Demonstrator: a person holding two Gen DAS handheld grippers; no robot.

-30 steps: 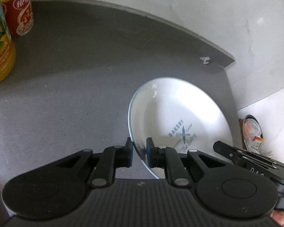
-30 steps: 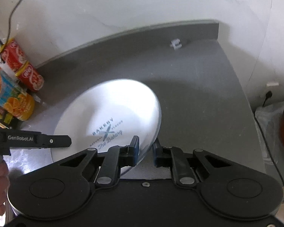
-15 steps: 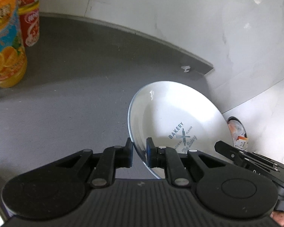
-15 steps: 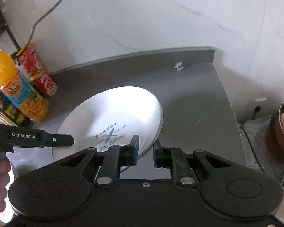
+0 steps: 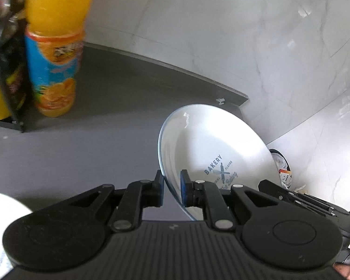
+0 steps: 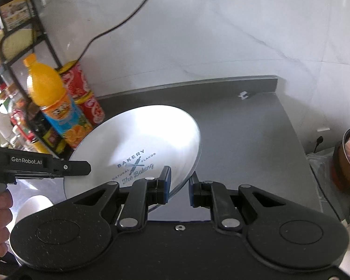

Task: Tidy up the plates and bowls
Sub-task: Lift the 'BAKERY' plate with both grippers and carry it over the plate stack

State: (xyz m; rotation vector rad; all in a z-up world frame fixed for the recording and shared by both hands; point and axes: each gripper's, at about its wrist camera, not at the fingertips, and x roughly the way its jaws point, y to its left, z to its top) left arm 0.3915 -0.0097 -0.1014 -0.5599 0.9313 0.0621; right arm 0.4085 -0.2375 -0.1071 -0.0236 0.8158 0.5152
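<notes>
So the white plate (image 5: 212, 144) is up off the bench (image 5: 100, 107), pinched at opposite rims. The left hand-held gripper (image 5: 171, 187) clamps its near-left edge, and the right hand-held gripper (image 6: 179, 187) straddles its near-right edge, though whether it's fully clenched is hard to say. The plate spans side to side between them, tilted. Past the plate's left side stands an orange juice bottle (image 6: 56, 107), with red cans (image 6: 86, 98) behind it.
</notes>
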